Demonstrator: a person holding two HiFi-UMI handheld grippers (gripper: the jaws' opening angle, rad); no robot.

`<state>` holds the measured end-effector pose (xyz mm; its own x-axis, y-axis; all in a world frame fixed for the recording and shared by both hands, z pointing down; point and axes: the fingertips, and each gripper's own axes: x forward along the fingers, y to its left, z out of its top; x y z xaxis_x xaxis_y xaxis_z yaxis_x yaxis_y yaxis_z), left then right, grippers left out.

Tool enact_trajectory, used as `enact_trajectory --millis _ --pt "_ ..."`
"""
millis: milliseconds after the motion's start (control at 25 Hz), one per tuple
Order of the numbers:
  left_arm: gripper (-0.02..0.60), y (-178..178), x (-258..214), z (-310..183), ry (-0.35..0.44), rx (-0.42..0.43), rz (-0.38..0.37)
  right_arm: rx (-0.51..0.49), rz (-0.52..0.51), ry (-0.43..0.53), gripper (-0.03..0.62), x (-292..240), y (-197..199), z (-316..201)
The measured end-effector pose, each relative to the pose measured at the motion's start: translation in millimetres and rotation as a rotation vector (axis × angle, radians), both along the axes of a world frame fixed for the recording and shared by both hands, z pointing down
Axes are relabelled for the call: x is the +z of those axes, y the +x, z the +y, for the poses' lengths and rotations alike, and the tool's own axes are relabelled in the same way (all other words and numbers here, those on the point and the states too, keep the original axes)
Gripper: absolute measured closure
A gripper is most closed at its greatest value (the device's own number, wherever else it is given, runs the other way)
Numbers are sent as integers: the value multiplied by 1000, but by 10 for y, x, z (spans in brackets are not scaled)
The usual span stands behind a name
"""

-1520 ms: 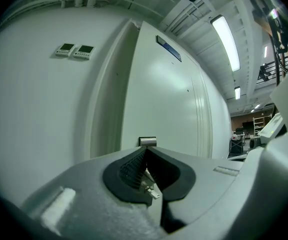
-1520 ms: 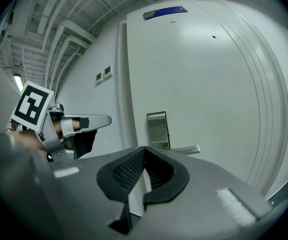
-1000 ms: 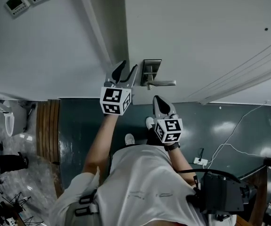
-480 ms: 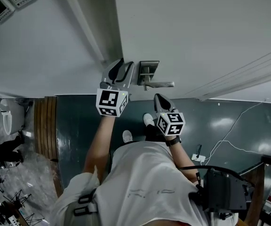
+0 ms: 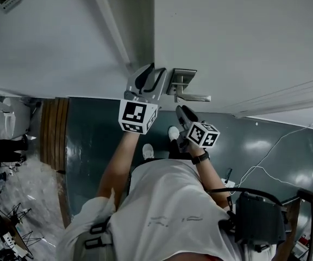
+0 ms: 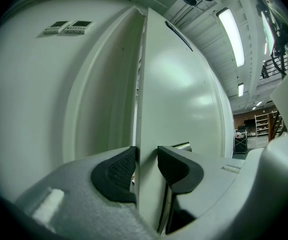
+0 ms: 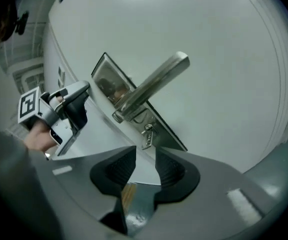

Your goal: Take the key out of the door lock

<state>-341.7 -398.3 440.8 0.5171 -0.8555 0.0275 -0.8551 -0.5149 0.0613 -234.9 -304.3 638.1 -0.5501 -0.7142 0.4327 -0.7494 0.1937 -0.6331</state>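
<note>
1. My left gripper (image 6: 145, 159) is clenched on the edge of the white door (image 6: 184, 84).
2. Its two dark pads (image 6: 116, 171) sit one on each side of that edge. Both pads press on it.
3. My right gripper (image 7: 145, 166) has just been opening. Its jaws stand apart and nothing is between them.
4. The key (image 7: 147, 134) is in the lock. It sticks out of the metal plate (image 7: 102, 79), just under the door handle (image 7: 154, 86).
5. My right gripper points at the key and is near it, but it does not touch it. The key is a little way past the tips of the jaws.
6. The door handle is a long silver bar. In the head view it points to the right.
7. In the head view my left gripper is just left of the metal plate, up against the door. My right gripper is nearer to me, a bit to the right, under the handle.
8. Each gripper has a cube (image 5: 137, 116) with black and white squares on it.
9. Two small boxes (image 6: 69, 27) hang on the wall (image 6: 34, 84), far to the left of the door.
10. Far below me is a dark green floor (image 5: 91, 145). I have a white shirt (image 5: 167, 211) on.
</note>
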Motion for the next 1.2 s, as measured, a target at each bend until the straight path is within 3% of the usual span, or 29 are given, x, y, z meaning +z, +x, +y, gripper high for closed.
enact_trajectory --millis 360,480,680,840,1200 --pt "437 1 18 2 -10 -17 10 96 -496 -137 481 129 -80 -277" --pt "437 -13 13 23 -17 -22 11 132 -571 -164 501 201 -50 -356" --pt "437 -3 2 20 -17 -25 14 104 -689 -167 515 219 -83 -442" --pt "437 -10 2 13 -18 -31 21 112 -772 -146 566 175 -88 -448" --pt "433 -18 -5 15 -33 -41 12 180 -792 -155 568 160 -57 -381"
